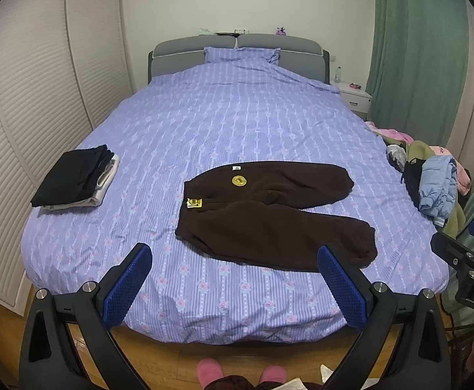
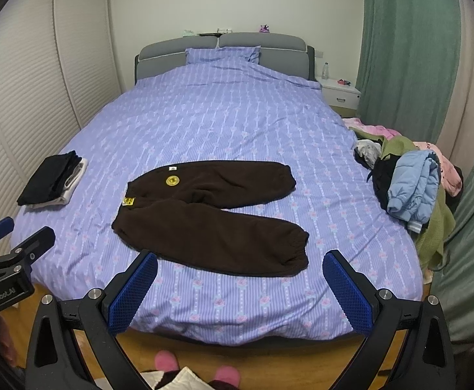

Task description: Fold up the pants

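Dark brown fleece pants (image 1: 269, 214) (image 2: 211, 214) lie spread flat on the purple bed cover, waistband to the left with a yellow round patch, both legs pointing right and splayed apart. My left gripper (image 1: 233, 253) hangs open above the foot of the bed, short of the pants, nothing between its blue pads. My right gripper (image 2: 240, 260) is open too, level with the near leg's cuff and holding nothing. Each gripper shows at the edge of the other's view: the right gripper (image 1: 464, 256) and the left gripper (image 2: 6, 253).
A folded stack of black and white clothes (image 1: 77, 178) (image 2: 53, 183) sits at the bed's left edge. A heap of unfolded clothes with a light blue jacket (image 1: 438, 188) (image 2: 412, 188) lies at the right edge. Pink slippers (image 1: 209, 370) stand on the wooden floor. A nightstand (image 2: 339, 92) is beside green curtains.
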The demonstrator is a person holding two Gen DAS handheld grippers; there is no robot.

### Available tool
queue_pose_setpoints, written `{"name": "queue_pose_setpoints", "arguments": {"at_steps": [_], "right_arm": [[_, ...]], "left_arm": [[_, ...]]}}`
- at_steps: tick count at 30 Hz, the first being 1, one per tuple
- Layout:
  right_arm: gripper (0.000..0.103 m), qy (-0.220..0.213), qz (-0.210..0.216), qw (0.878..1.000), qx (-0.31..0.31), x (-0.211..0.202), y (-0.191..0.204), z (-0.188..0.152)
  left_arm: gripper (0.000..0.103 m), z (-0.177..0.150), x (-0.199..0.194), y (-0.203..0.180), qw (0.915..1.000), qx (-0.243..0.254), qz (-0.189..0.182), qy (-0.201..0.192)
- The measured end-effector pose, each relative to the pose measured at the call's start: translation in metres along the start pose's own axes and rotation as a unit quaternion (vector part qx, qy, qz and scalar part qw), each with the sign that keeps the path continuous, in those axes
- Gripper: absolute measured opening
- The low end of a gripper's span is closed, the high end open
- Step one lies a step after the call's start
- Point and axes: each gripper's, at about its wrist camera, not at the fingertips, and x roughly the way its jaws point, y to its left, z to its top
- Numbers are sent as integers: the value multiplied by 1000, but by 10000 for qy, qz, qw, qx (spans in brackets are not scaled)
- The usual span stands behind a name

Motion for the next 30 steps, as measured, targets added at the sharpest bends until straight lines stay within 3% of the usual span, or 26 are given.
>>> {"name": "queue_pose_setpoints", "arguments": {"at_steps": [6,11,15,17,20,25,30], "right_arm": [[103,212,86,9997,67,29,9,-7],[103,647,-3,9979,7,73,30,-17],[103,1106,-56,9937,157,116,48,-23],[103,1340,-170,9903,321,133,53,-24],[103,1443,-282,9875,569,159,59,-29],[102,1577,-555,9813,949,212,64,-38],[95,1922,-407,9663,1661,269,55,-50]], "left_arm": [[103,-11,27,25,9996,-118,235,123],[103,-20,61,52,9984,-148,386,394],[103,-19,105,75,9968,-151,157,774],[103,-16,137,91,9928,-300,-68,1159],[103,-14,178,105,9889,-333,-240,1426],[100,-12,241,110,9824,-360,-353,1800],[97,-11,294,109,9740,-660,-597,2085]]}}
